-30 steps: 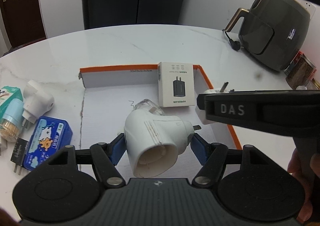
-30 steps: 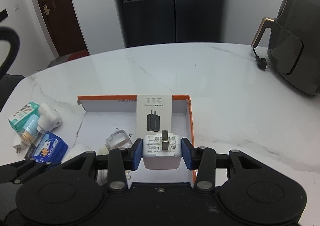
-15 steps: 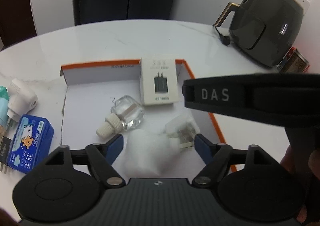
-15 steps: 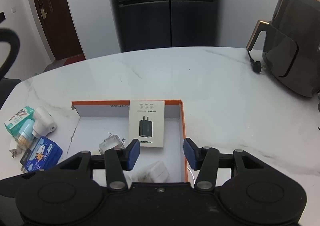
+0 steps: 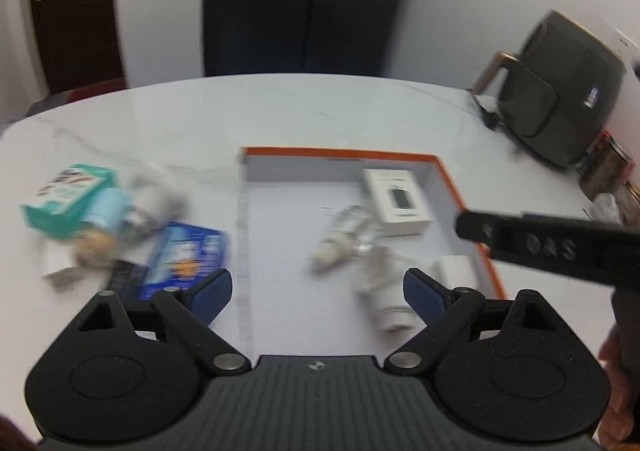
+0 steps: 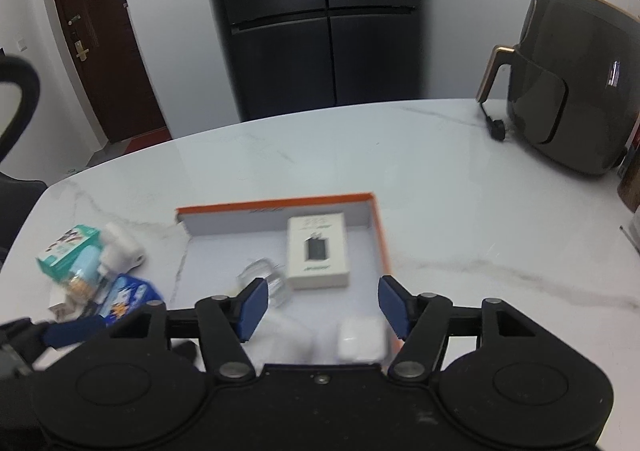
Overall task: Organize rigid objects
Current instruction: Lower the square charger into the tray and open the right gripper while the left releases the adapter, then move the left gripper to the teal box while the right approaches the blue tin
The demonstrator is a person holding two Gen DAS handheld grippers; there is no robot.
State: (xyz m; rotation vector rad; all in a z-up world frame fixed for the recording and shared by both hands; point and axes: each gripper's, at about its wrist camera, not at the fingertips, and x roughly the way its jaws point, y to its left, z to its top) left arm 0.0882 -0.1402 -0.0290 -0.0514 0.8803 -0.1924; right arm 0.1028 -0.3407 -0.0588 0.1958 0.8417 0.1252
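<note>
- Left tongs were spread wide with nothing between the pads, hovering over the tray's left edge; right tongs were likewise released and empty above the tray's near right corner.
- Orange-rimmed tray sat mid-tabletop and held four items: one boxed charger at 1 o'clock of the tray floor, one clear glass bottle near centre, one round white adapter at 5 o'clock, and one square white charger in the near right corner.
- The loose pile at 9 o'clock of the tray counted about five: one teal carton, one blue pack, one white adapter, one pale-blue toothpick tube and one small white plug; blur made an exact count uncertain.
- Likely handling: the cartons were light and crushable, best pinched across the flat faces.
- The adapter was likely rigid and slick, so a grip across its barrel would suit.
- The bottle looked fragile and liable to roll.
</note>
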